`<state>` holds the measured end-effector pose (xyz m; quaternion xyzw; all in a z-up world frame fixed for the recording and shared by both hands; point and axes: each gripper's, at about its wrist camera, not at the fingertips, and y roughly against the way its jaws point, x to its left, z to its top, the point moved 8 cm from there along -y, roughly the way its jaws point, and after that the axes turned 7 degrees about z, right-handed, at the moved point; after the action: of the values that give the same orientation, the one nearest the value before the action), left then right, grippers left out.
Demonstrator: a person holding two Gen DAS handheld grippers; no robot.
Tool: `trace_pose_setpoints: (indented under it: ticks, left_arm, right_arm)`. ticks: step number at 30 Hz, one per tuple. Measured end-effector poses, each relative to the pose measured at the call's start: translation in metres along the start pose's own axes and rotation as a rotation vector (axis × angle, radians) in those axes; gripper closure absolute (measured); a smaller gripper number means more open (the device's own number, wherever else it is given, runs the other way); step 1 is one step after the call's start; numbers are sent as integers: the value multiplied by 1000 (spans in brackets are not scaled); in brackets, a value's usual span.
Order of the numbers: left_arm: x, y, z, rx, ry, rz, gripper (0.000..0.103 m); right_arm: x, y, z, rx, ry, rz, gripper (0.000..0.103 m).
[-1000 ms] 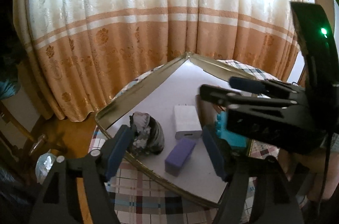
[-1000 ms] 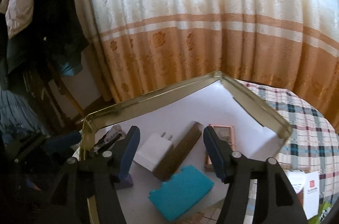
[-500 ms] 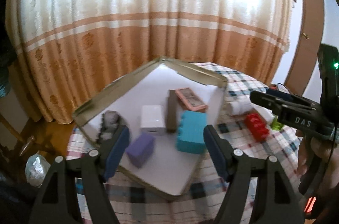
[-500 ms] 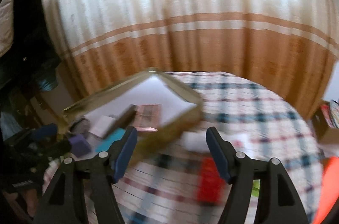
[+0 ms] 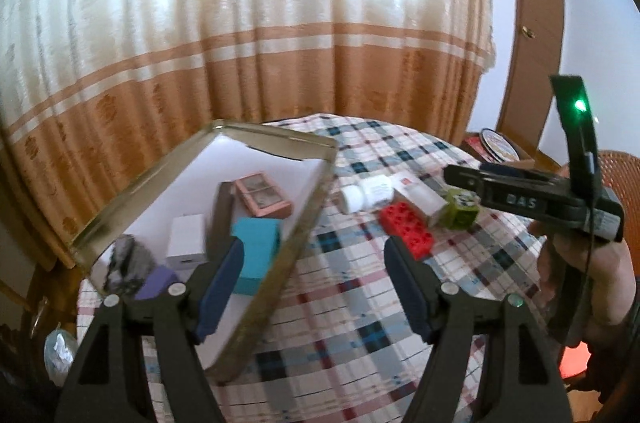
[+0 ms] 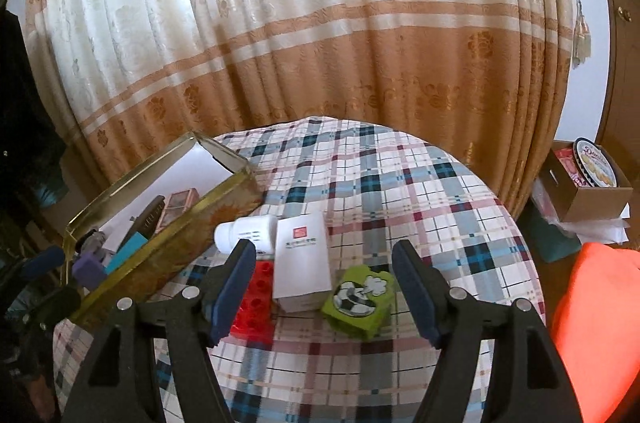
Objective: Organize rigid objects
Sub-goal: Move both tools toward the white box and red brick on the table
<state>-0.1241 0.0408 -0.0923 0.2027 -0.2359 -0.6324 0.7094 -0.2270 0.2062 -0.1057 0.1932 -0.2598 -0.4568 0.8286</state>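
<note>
Right gripper (image 6: 324, 283) spread, jaws just opened further, nothing pinched; white box (image 6: 302, 263) lies on the plaid cloth between its fingers, red brick (image 6: 254, 299) and green box (image 6: 358, 299) touching it. Left gripper (image 5: 312, 283) spread, empty, beside tray (image 5: 296, 227).

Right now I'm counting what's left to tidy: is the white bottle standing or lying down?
Lying down. The white bottle rests on its side on the checked tablecloth, outside the gold tray.

Round plaid-clothed table (image 6: 400, 183), gold tin tray (image 6: 168, 259), white bottle (image 6: 244, 231), white box (image 6: 302, 263), red brick (image 6: 254, 303), green box (image 6: 358, 299)
</note>
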Motion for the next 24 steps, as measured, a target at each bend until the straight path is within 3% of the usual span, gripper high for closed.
trace_pose_setpoints:
  ticks: [8, 24]
  left_arm:
    - [-25, -10, -3, 30, -41, -27, 30]
    - [-24, -15, -7, 42, -32, -30, 29]
  right_arm:
    - [-10, -5, -2, 10, -13, -8, 30]
    - [19, -41, 5, 92, 112, 9, 30]
